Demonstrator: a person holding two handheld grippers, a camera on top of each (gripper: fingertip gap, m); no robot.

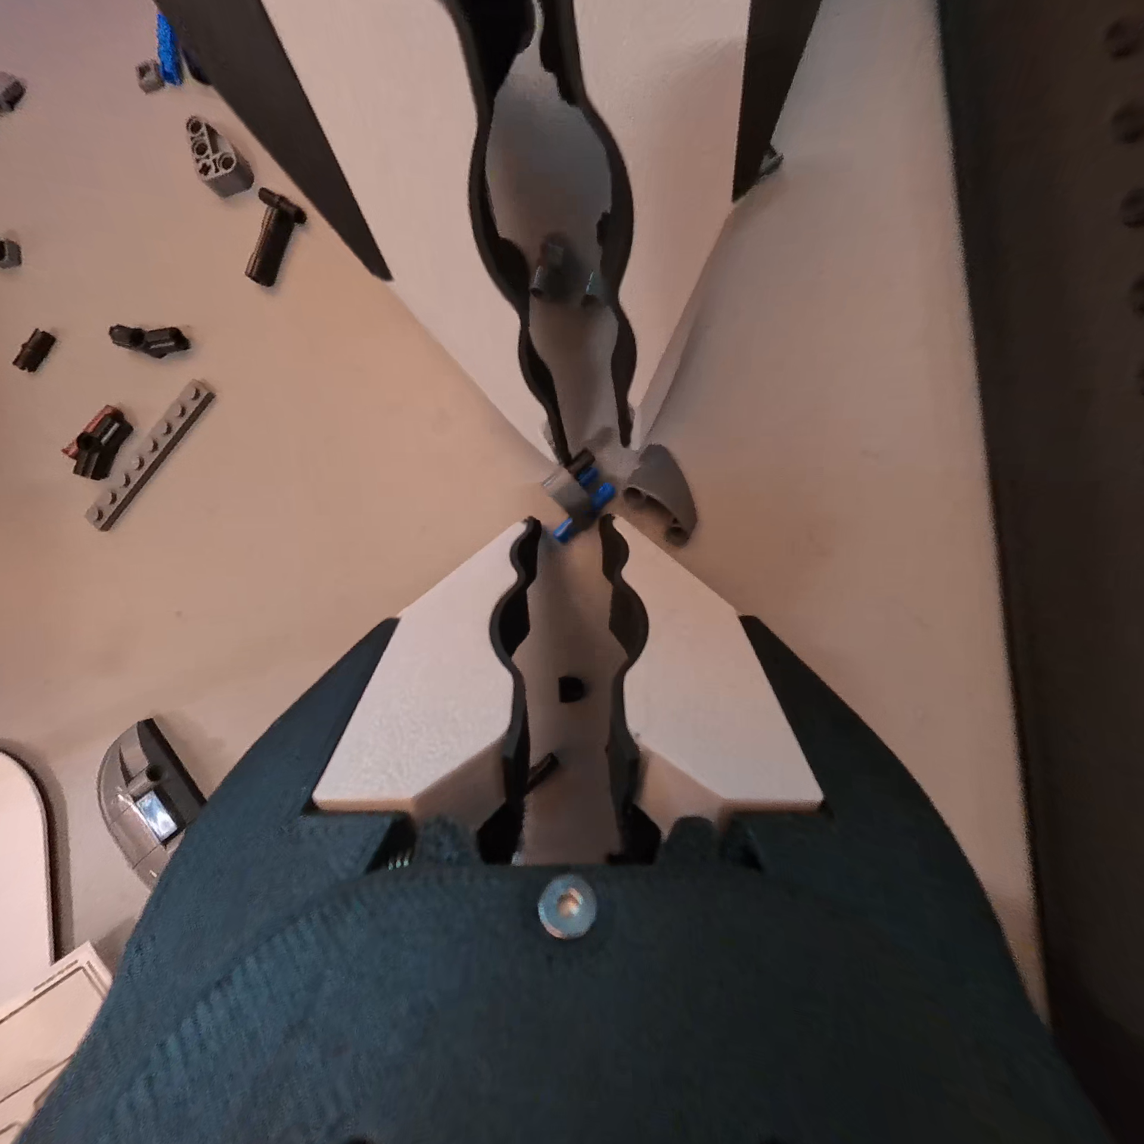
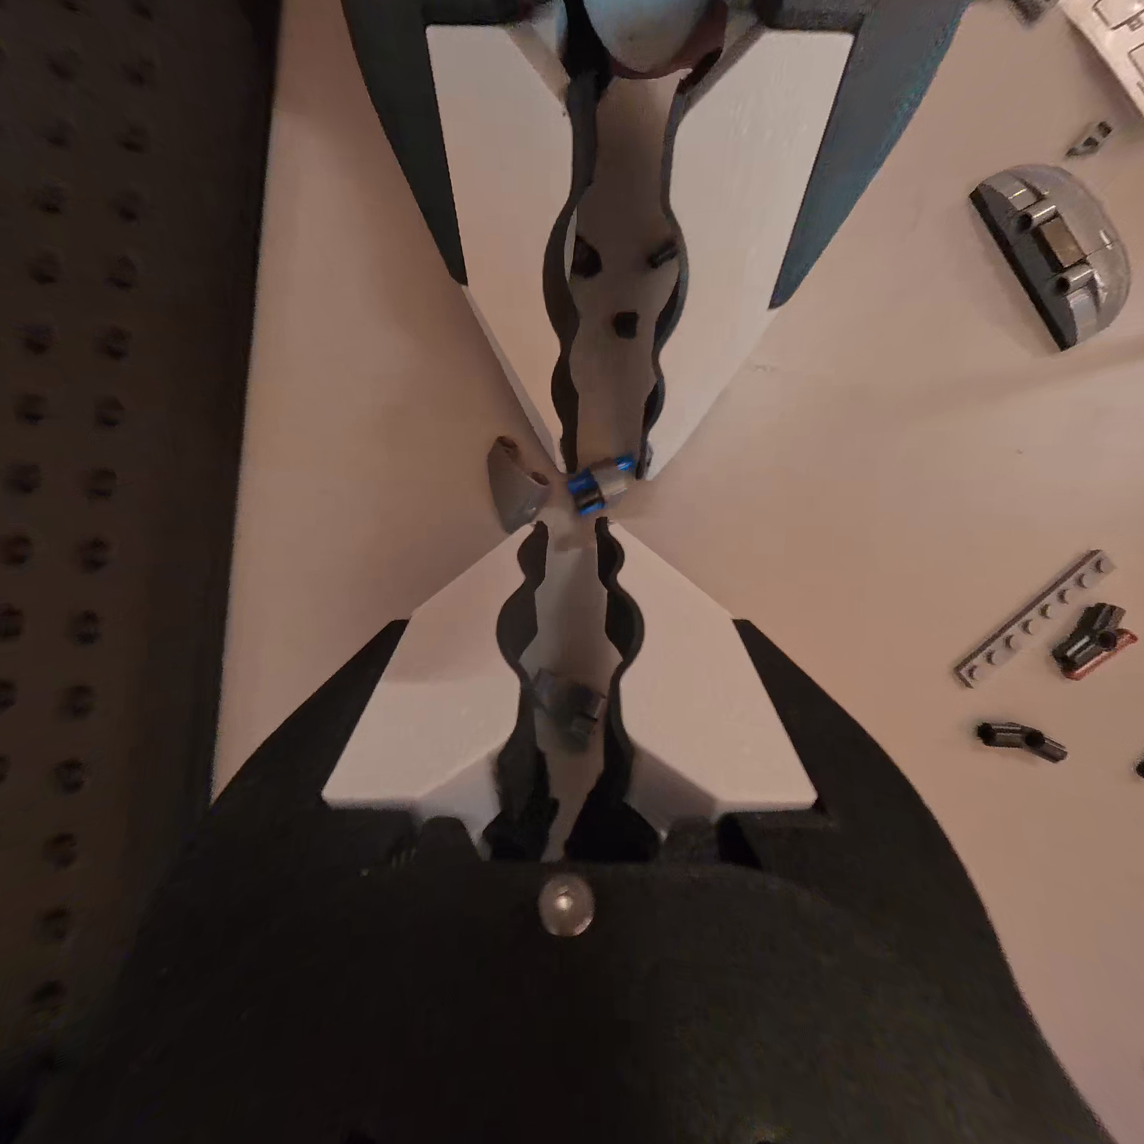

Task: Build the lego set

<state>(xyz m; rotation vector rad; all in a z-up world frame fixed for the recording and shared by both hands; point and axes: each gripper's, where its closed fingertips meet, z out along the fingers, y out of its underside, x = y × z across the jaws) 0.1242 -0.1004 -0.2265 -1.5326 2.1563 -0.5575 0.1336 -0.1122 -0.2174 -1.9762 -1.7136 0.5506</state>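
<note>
A small grey connector with blue pins (image 1: 572, 495) sits where the two grippers meet tip to tip above the pale table. My left gripper (image 1: 566, 522) is shut on it; in the right wrist view the connector (image 2: 603, 486) lies between the left gripper's tips (image 2: 606, 467). My right gripper (image 2: 571, 525) faces it with its jaws nearly together. In the left wrist view a short black pin (image 1: 583, 461) sticks out of the connector at the right gripper's tips (image 1: 595, 450); I cannot tell if it is gripped. A grey curved piece (image 1: 659, 495) lies beside them.
A dark studded baseplate (image 2: 93, 433) borders the table. Loose parts lie apart: a long grey plate (image 1: 151, 455), a black and red piece (image 1: 96, 442), a black connector (image 1: 148, 337), a grey liftarm (image 1: 216, 158), a silver curved assembly (image 2: 1046, 254) and a booklet (image 1: 49, 1003). Both grippers' tips are roughly 15 centimeters from the long grey plate (image 1: 151, 455). Look for it in the right wrist view (image 2: 1029, 617) too.
</note>
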